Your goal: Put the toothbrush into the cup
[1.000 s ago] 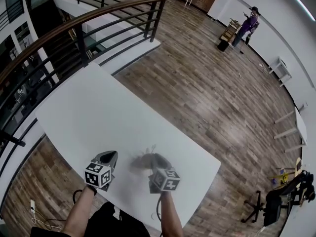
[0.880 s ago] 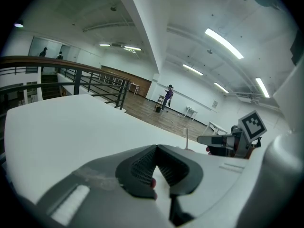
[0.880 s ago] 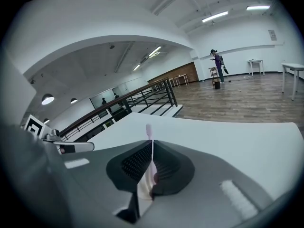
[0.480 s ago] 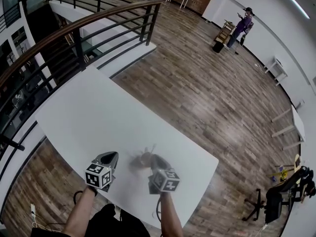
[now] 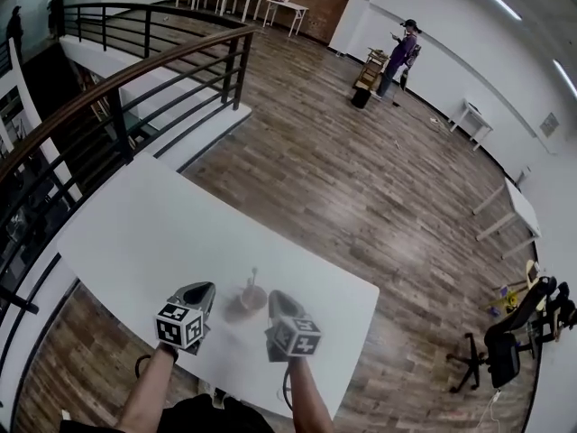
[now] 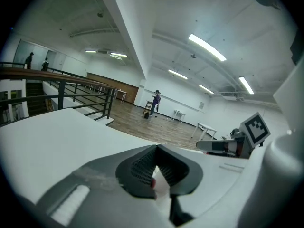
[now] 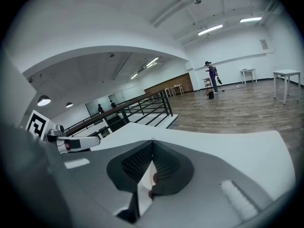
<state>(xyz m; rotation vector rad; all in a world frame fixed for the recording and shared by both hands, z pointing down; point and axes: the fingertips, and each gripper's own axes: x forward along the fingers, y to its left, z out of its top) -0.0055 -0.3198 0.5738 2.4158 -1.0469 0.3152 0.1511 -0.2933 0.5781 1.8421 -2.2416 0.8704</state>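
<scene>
While both grippers' jaws are pressed together, empty, the toothbrush [image 5: 254, 276] is seen standing in the cup [image 5: 251, 298] on the table [image 5: 144, 233]. It is flanked by the left gripper [image 5: 200, 290] at nine o'clock and the right gripper [image 5: 276, 297] at three, with a railing [image 5: 117, 106] at eleven.

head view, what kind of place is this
Probably an open upper-floor office or lab hall: wood-plank floor, curved railing at the edge, white work tables at the far end.

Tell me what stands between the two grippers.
In the head view, the cup with the toothbrush standing in it, just ahead of the left gripper and right gripper.
</scene>
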